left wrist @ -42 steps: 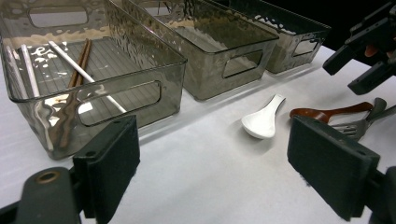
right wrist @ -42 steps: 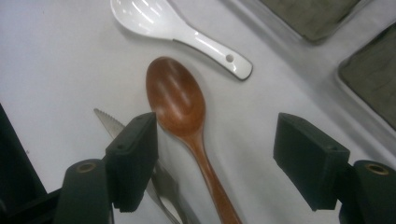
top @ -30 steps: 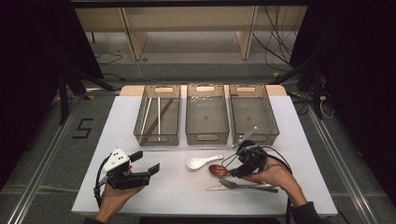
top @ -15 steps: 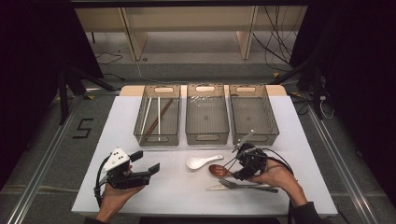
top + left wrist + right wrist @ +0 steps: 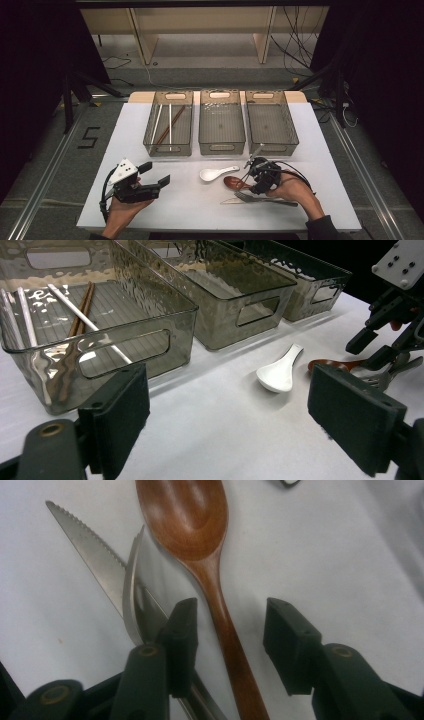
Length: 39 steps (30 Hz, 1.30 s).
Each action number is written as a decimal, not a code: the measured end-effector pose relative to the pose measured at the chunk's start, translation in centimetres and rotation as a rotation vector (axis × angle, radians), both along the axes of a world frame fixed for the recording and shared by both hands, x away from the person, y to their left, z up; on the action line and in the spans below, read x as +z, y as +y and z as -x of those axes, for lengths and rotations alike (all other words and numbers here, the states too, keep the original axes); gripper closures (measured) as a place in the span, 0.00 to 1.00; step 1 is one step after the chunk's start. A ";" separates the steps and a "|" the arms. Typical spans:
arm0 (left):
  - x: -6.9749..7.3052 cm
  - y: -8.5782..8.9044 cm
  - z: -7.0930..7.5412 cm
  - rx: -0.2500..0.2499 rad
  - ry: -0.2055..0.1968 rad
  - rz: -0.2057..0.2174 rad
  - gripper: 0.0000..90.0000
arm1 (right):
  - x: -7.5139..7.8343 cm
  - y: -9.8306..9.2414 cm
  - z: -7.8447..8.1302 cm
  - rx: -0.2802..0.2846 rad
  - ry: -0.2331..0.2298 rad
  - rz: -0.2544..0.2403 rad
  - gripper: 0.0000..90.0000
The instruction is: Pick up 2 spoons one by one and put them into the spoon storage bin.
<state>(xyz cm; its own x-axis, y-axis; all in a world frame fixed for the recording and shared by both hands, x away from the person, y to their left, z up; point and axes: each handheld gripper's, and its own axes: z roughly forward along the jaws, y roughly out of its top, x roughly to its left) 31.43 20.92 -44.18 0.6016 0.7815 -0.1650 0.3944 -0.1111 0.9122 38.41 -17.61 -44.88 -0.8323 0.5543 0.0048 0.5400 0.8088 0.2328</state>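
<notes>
A brown wooden spoon [image 5: 232, 182] lies on the white table beside a white ceramic spoon [image 5: 216, 173]. A metal fork [image 5: 250, 197] and a serrated knife [image 5: 235, 201] lie just in front of them. My right gripper [image 5: 252, 182] points down at the wooden spoon [image 5: 187, 520]. Its jaws stand on either side of the handle and have just been closing, with small gaps still beside the pads [image 5: 182, 630]. The fork [image 5: 131, 590] and knife [image 5: 87, 550] lie left of the left jaw. My left gripper [image 5: 157, 175] is held open over bare table, nothing between its jaws [image 5: 227, 410].
Three clear grey bins stand in a row at the back: the left bin [image 5: 168, 149] holds chopsticks [image 5: 170, 124], while the middle bin [image 5: 222, 147] and right bin [image 5: 272, 146] look bare. The table's front edge [image 5: 215, 230] runs close to both hands.
The right gripper's jaws have drawn closer together around the wooden spoon's handle. The left gripper and the cutlery have stayed where they were.
</notes>
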 end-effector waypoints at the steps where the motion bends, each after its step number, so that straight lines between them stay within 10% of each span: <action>1: 0.0 0.0 0.0 -0.001 0.001 -0.001 0.18 | -0.1 0.0 0.0 0.016 0.000 0.008 0.67; 39: -0.1 -0.1 0.3 -0.011 -0.009 -0.013 0.18 | -0.3 1.4 0.2 0.170 -0.024 0.097 0.91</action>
